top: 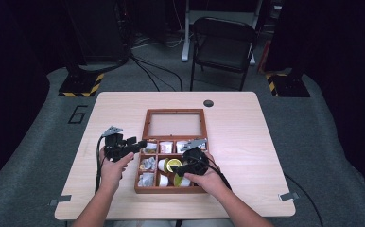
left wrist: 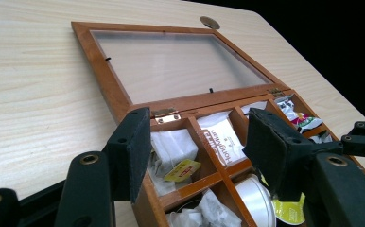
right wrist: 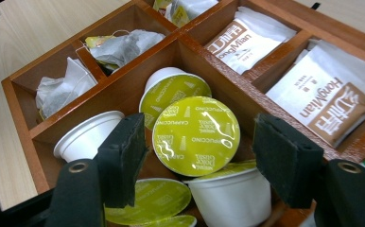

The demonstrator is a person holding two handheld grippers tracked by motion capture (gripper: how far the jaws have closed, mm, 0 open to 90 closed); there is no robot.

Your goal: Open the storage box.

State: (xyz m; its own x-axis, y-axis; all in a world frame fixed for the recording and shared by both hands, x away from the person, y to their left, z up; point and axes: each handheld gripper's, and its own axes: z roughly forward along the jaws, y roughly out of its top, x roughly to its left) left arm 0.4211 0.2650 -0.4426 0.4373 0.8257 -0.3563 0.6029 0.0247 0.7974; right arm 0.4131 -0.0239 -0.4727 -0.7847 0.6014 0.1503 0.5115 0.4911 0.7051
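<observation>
Right gripper view, right gripper point(right wrist: 197, 163) jaws parted around a green-lidded capsule point(right wrist: 195, 135) (untouched), left gripper point(left wrist: 197, 151) clamping the wooden box point(left wrist: 102, 71) wall, lower capsules cut off.

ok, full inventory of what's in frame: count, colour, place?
wooden compartment box: one, reddish brown, table centre, glass lid open flat behind it
yellow-green-lidded white coffee capsules: at least five, piled in one compartment below the right gripper
tea bags: several, greyish white, left column compartments
white sachets with brown print: at least two, back row
light wood table: one
black folding chair: one, behind table
left gripper: black, at box's left edge, jaws straddling its wall
right gripper: black, over capsules, jaws apart, holding nothing
</observation>
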